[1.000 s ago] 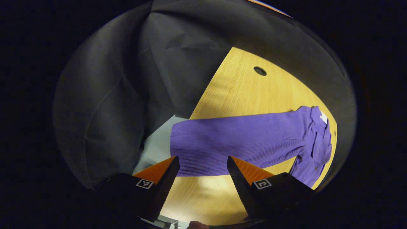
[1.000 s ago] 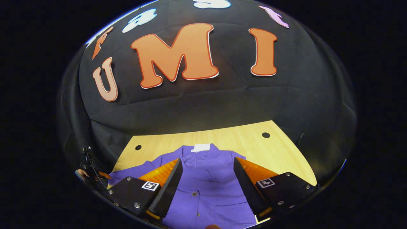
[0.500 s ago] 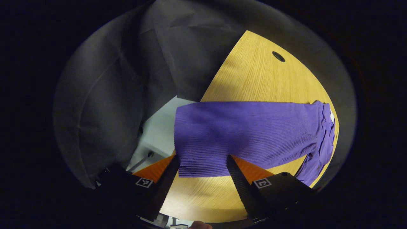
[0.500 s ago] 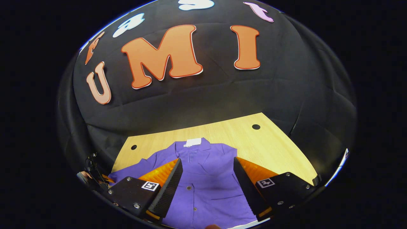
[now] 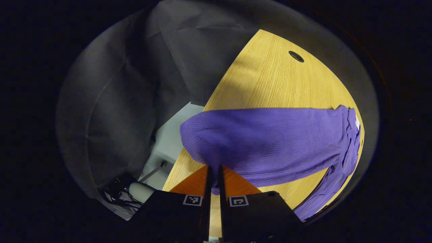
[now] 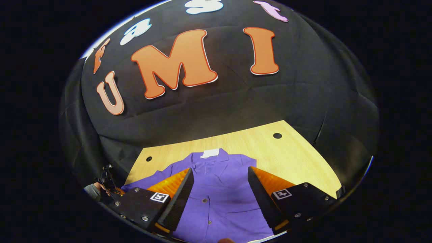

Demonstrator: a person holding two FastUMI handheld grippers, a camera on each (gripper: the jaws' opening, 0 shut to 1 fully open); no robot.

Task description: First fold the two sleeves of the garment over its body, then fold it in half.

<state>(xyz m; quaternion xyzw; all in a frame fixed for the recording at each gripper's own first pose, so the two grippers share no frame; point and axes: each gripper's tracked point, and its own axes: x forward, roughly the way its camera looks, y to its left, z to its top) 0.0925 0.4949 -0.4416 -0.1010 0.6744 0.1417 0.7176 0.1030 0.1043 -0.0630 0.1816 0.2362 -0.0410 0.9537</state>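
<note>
Left gripper view: the ribbed purple sleeve (image 5: pixel 266 141) bunches at the counter (image 5: pixel 270 84) edge, left gripper (image 5: pixel 213 179) jaws pinching its cuff. The buttoned garment (image 6: pixel 219 189) lies flat on woodgrain; right gripper (image 6: pixel 219 195) hovers above, jaws spread.

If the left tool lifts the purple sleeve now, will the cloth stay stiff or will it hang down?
Probably it will hang: the sleeve already bulges and curves around the left tool that pinches its end. The ribbed knit looks soft, so it should drape, not slip. The garment may drag slightly on the table.
</note>
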